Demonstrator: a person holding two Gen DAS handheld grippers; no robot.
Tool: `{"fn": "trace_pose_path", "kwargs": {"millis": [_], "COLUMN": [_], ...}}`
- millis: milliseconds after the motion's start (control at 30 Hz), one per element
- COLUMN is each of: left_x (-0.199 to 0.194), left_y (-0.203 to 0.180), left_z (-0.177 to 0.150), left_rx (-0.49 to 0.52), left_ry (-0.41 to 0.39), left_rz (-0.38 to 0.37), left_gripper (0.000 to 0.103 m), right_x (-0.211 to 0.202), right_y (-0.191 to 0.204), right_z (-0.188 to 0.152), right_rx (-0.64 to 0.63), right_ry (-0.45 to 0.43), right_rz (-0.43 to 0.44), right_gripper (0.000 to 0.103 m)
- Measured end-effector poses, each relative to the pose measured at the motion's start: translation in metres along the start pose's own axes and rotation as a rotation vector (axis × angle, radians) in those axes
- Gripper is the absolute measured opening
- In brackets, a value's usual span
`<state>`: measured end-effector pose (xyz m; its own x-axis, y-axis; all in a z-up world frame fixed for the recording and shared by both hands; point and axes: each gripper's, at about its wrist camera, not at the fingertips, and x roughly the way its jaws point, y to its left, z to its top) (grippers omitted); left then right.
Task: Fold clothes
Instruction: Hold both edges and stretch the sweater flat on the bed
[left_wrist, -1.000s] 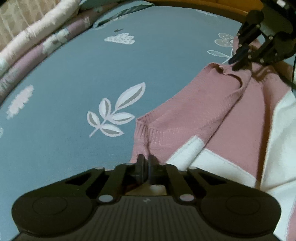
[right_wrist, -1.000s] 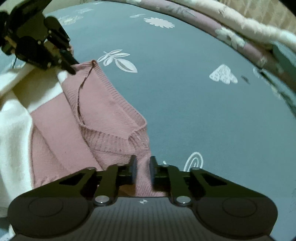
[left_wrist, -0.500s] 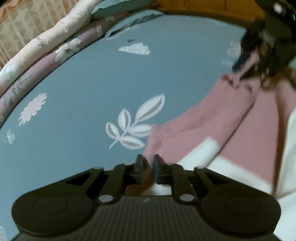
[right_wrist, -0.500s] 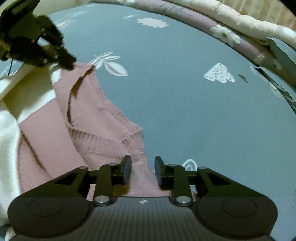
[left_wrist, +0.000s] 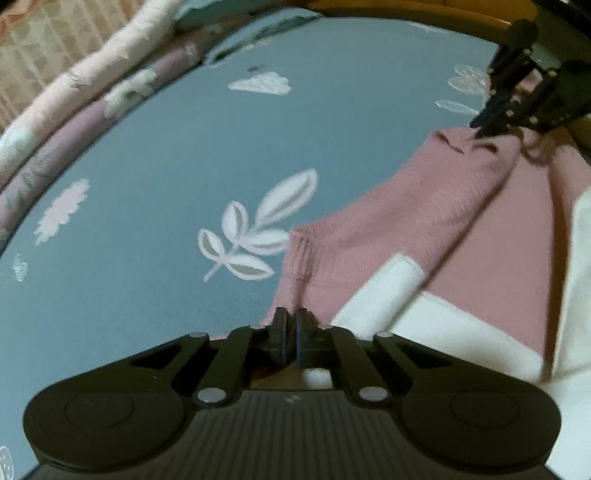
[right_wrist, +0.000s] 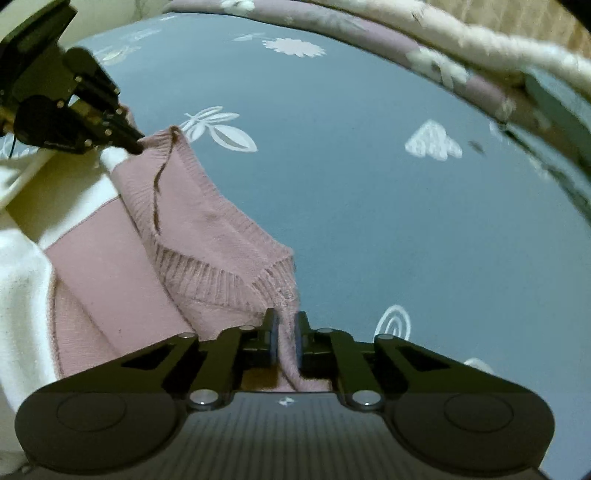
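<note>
You are holding the left tongs (left_wrist: 290, 332) pressed together on the pink ribbed edge of the sweater (left_wrist: 424, 221), right at the corner where the pink knit is meeting a cream panel (left_wrist: 454, 332). You are holding the right tongs (right_wrist: 284, 338) nearly together as well, and a fold of the same pink knit is running up between their tips, so they are gripping the ribbed band (right_wrist: 221, 273) just below the V of the neckline.

The sweater is lying on the bed, spread over a blue-grey sheet (left_wrist: 147, 184) printed with white leaves and flowers. In the left wrist view a white leaf sprig (left_wrist: 255, 229) is sitting just beside the sweater's pink edge, and the garment is stretching away to the right, pink at the near side and cream at the far right. The right tongs are showing at the upper right of that view, touching the far pink corner of the garment.

In the right wrist view the pink part is running up and to the left from your tongs, with a dark seam line curving along it, and the cream part is lying at the left. The left tongs are showing at the upper left there, their tips on the far pink corner. A rolled floral quilt (right_wrist: 424, 48) is lying along the far edge of the bed, well apart from the sweater.
</note>
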<state>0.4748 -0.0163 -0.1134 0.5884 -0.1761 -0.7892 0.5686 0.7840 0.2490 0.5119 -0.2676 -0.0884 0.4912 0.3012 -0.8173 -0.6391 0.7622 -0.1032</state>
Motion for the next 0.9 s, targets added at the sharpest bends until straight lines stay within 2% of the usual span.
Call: {"fn": "trace_pose_path", "kwargs": {"millis": [133, 400, 533, 600, 733, 767, 900], "left_x": [-0.006, 0.014, 0.036, 0.048, 0.047, 0.044, 0.025], "left_y": [0.017, 0.033, 0.042, 0.04, 0.038, 0.041, 0.061], "left_z": [0.014, 0.042, 0.042, 0.034, 0.028, 0.029, 0.035], "left_rx": [-0.072, -0.127, -0.181, -0.172, -0.17, -0.189, -0.271], "left_ry": [-0.071, -0.119, -0.091, -0.061, -0.076, -0.077, -0.193], "left_rz": [0.049, 0.139, 0.149, 0.151, 0.16, 0.146, 0.101], "left_gripper": [0.001, 0.001, 0.001, 0.002, 0.003, 0.008, 0.013], "right_x": [0.001, 0.006, 0.035, 0.05, 0.05, 0.046, 0.032], "right_y": [-0.003, -0.009, -0.017, -0.021, -0.021, -0.023, -0.027], "right_z": [0.014, 0.04, 0.035, 0.032, 0.027, 0.028, 0.033], "right_rx": [-0.017, -0.041, 0.0, 0.02, 0.059, 0.069, 0.112], "right_ry": [-0.034, -0.097, -0.061, -0.041, -0.069, -0.083, -0.138], "right_rz": [-0.069, -0.211, -0.245, -0.26, -0.251, -0.239, -0.191], "right_gripper": [0.009, 0.008, 0.008, 0.009, 0.01, 0.011, 0.015]}}
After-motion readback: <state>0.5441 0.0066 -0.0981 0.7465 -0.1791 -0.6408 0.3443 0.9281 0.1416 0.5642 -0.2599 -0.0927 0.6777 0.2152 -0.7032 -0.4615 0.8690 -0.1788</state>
